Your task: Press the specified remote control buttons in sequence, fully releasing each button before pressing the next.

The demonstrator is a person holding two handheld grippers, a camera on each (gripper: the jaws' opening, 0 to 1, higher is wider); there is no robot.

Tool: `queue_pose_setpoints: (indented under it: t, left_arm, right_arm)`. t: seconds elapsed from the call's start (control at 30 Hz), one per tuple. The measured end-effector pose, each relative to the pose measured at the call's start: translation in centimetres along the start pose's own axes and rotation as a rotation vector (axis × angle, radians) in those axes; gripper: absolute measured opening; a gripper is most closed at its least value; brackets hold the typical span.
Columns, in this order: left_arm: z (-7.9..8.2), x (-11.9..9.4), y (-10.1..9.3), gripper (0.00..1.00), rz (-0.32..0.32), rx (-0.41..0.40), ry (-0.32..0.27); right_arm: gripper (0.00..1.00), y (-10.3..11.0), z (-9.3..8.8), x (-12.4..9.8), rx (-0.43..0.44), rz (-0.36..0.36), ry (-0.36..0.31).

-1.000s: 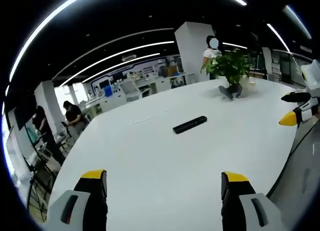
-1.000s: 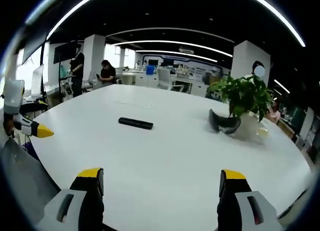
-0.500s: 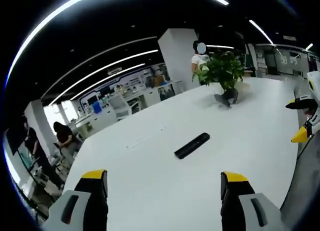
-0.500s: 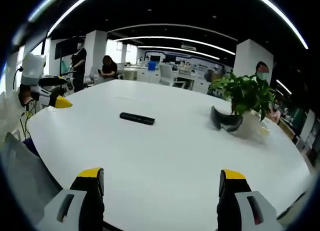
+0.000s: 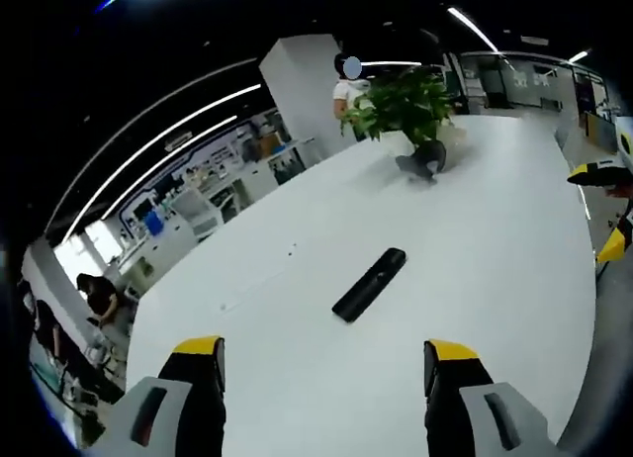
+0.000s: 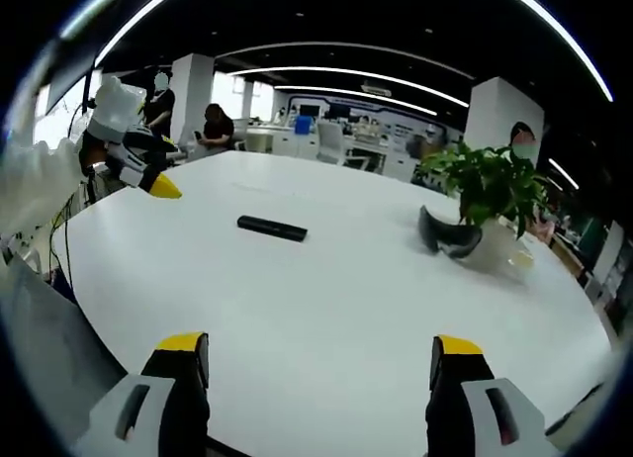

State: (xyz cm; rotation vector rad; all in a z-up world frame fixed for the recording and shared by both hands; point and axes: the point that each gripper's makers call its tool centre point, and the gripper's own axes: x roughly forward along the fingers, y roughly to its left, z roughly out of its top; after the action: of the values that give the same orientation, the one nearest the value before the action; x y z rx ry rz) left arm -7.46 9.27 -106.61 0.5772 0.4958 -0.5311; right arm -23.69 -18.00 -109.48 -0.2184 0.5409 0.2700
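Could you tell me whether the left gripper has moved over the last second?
Yes. In the right gripper view, the left gripper has advanced over the table toward the remote.

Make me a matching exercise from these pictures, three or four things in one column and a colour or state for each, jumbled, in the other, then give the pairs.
Things:
1. remote control
2. potted plant
3. table
4. left hand-held gripper

Colours or states:
A. white, broad top
B. jaws apart, nothing between them
C. black, lying flat on the table
D. green leaves, standing near the far edge

Pairs: 1-C, 2-D, 3-A, 4-B
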Motion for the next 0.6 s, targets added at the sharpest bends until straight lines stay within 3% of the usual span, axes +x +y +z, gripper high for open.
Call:
queue_pose_setpoints:
  t: [0.33, 0.6]
  left_arm:
    - [-0.3, 4.0, -0.3, 0.83, -0.125, 0.042, 0.079]
    - [-0.3, 6.6, 0.2, 0.8, -0.175, 0.113, 0.119]
  right_arm:
    - [0.89, 0.4, -0.7, 0.3, -0.016, 0.011, 0.043]
    - [0.87, 0.4, -0.8, 0.3, -0.018, 0.004, 0.052]
